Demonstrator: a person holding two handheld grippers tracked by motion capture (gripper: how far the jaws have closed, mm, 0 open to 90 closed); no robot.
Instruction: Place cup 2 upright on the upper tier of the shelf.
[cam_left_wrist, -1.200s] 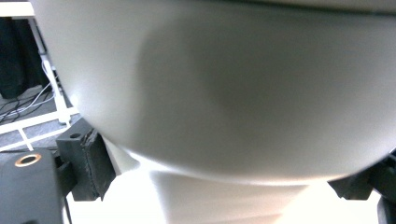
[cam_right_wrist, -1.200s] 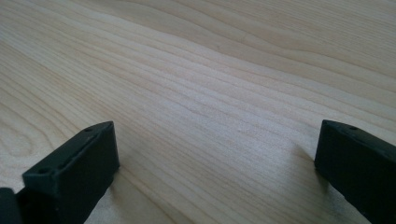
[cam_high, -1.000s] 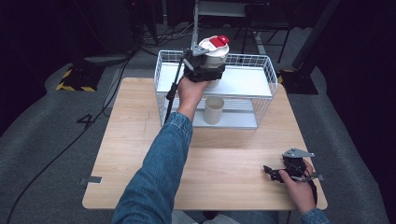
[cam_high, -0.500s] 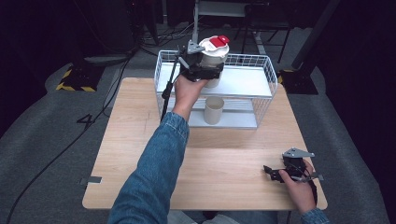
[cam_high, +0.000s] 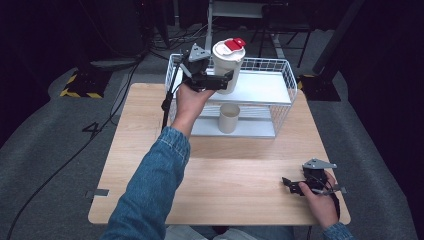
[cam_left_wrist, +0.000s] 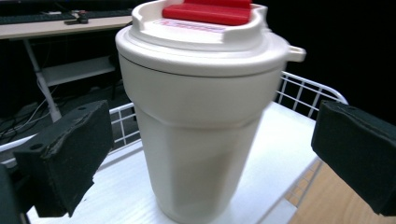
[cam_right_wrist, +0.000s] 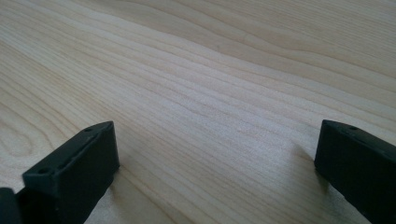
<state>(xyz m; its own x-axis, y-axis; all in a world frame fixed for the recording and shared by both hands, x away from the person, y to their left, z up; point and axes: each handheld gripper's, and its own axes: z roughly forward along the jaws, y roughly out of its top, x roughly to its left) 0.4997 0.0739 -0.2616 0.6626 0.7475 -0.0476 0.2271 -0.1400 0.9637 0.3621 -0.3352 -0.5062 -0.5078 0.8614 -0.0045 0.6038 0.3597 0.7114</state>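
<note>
1. Dark floor and cables surround your pale wooden table (cam_high: 220, 190), and a white wire rack (cam_high: 280, 75) stands at its far edge.
2. Your left gripper (cam_high: 220, 82) is up at the rack's top shelf with its jaws spread wide on either side of the lidded cup (cam_high: 228, 62). In the left gripper view there is a gap between each pad and the cup (cam_left_wrist: 201, 140), so it is released, not grasped.
3. That cup stands upright on the white top shelf, red tab on its lid. A second, plain cup (cam_high: 229, 118) sits on the lower shelf beneath it.
4. Judging by its smooth, thick-looking wall, expect a stiff, somewhat slippery body; I cannot tell whether it is full, so treat it as heavy.
5. Take hold on the tapered wall below the lid's rim, not on the lid, which may pop off.
6. Your right gripper (cam_high: 300, 185) rests low on the table near its front right corner, jaws apart, holding nothing.
</note>
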